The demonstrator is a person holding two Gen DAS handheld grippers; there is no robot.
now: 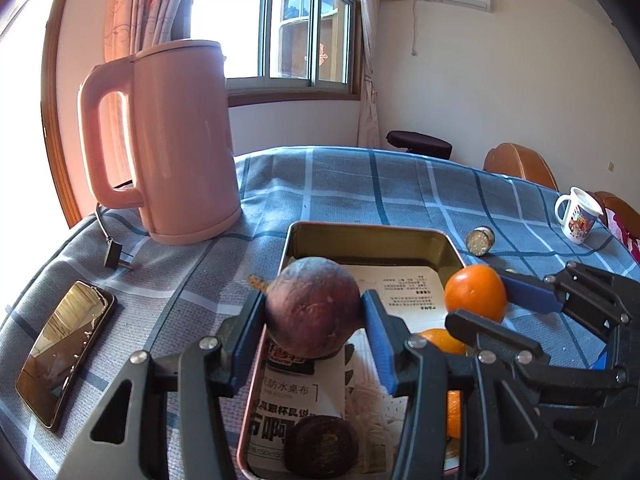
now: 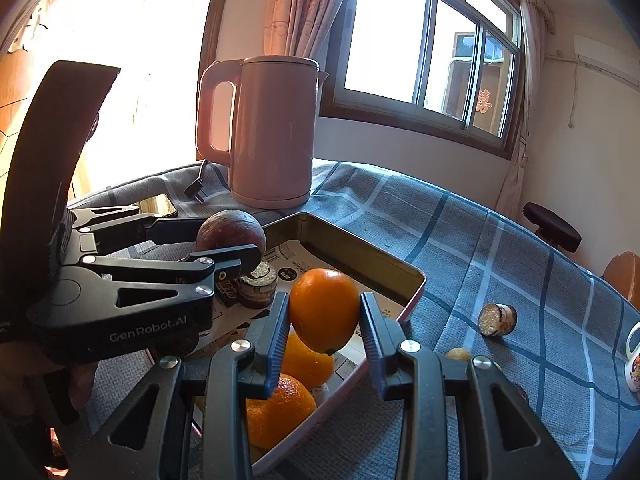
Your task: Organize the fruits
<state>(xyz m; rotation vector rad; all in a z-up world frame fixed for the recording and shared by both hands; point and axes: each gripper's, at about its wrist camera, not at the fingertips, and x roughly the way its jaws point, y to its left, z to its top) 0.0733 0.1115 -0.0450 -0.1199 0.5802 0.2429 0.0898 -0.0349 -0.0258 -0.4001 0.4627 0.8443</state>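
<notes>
Plaid table (image 1: 340, 184) | I'm pinching passionfruit (image 1: 314, 308) left, orange (image 2: 324, 310) right, hovering over tin (image 1: 360, 236) at 12 o'clock for sorting

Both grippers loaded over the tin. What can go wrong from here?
1. The left gripper with its passion fruit and the right gripper with its orange sit close together over the tin; they may collide.
2. Both fruits are round and pinched at the sides, so they may slip or roll when released.
3. Two oranges already crowd the tin's near end, so a dropped orange could bounce out.
</notes>
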